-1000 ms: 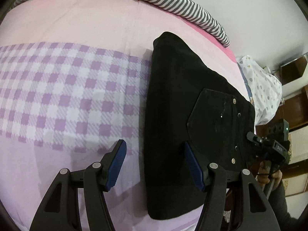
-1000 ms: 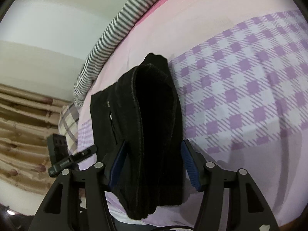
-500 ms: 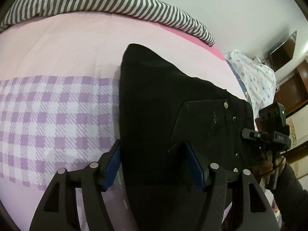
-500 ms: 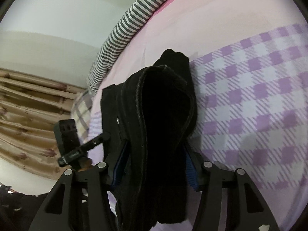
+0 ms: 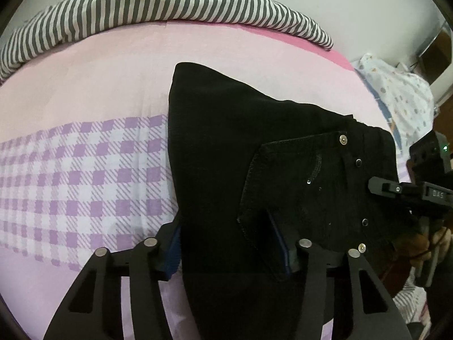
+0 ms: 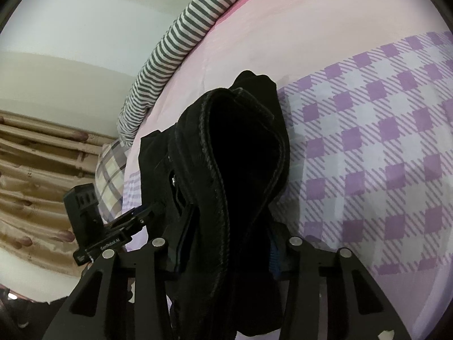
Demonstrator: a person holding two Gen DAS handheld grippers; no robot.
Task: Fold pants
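While we hold the pants (image 5: 254,170) up off the bed (image 5: 113,70), folded small, both claws, left (image 5: 229,252) and right (image 6: 223,252), pinch them; laying them flat is left.

Left wrist view: close above the black pants (image 5: 254,153), facing across the bed (image 5: 113,68) toward the striped blanket (image 5: 170,8). Right wrist view: close behind the pants' folded edge, facing that blanket (image 6: 181,31) from the opposite side. Shared: pants (image 6: 243,153), bed (image 6: 325,28), blanket.
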